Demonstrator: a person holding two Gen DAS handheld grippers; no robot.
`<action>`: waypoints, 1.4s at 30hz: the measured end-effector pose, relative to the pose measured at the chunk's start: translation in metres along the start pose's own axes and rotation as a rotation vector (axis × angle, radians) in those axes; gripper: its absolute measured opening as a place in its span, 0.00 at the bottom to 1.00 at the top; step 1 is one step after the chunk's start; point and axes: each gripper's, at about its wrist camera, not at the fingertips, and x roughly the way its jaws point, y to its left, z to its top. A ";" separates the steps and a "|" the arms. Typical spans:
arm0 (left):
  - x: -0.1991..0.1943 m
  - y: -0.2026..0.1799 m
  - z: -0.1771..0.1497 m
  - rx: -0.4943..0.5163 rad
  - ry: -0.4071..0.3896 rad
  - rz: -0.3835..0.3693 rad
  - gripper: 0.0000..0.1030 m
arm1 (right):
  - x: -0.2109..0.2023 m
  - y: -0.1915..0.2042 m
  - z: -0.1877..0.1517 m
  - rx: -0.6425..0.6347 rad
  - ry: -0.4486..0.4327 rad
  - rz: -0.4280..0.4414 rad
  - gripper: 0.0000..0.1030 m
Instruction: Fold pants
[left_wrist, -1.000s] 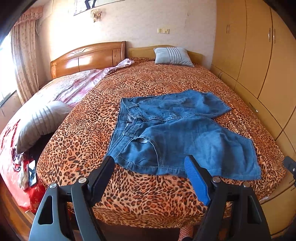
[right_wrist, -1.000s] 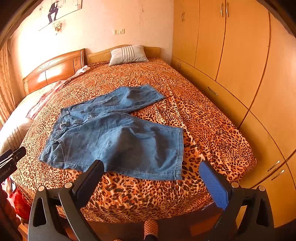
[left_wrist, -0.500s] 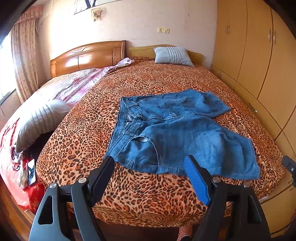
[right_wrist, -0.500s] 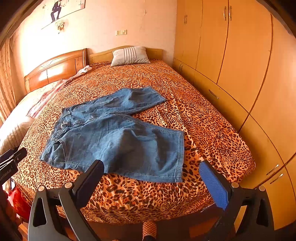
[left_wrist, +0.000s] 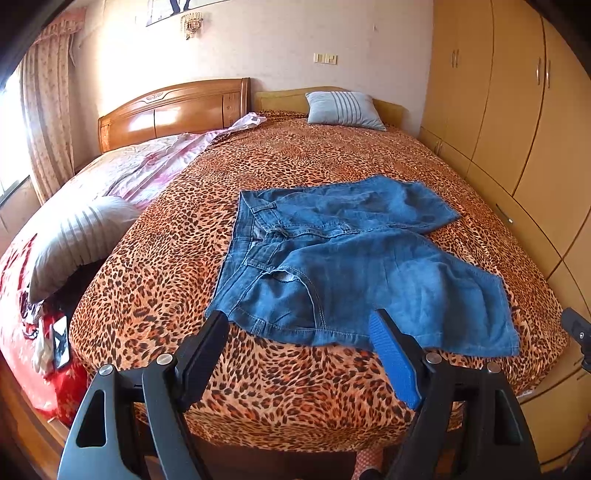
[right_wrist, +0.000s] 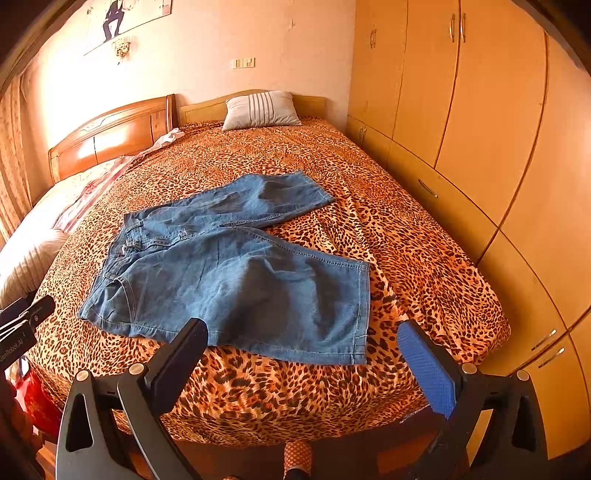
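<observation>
Open bedspread (right_wrist: 388, 229) is left ahead and right of the right gripper (right_wrist: 303, 339), bounded further right by wardrobe doors (right_wrist: 491, 110), while the denim shorts (right_wrist: 236, 273) lie directly ahead

Matt denim pants (left_wrist: 354, 266) on leopard-print cloth bedspread (left_wrist: 295, 158), glossy wooden headboard (left_wrist: 173, 110)

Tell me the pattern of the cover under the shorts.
Leopard print, orange with dark spots, on the bedspread; clearest in the right wrist view.
</observation>
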 end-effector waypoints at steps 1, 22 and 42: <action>0.001 0.000 0.000 0.000 0.000 0.000 0.76 | 0.001 0.000 0.000 -0.001 0.002 0.000 1.00; 0.033 -0.003 0.008 -0.008 0.100 0.013 0.77 | 0.019 -0.014 0.002 0.057 0.066 0.015 1.00; 0.237 0.073 0.047 -0.626 0.704 0.056 0.75 | 0.234 -0.124 -0.024 0.384 0.633 0.198 0.99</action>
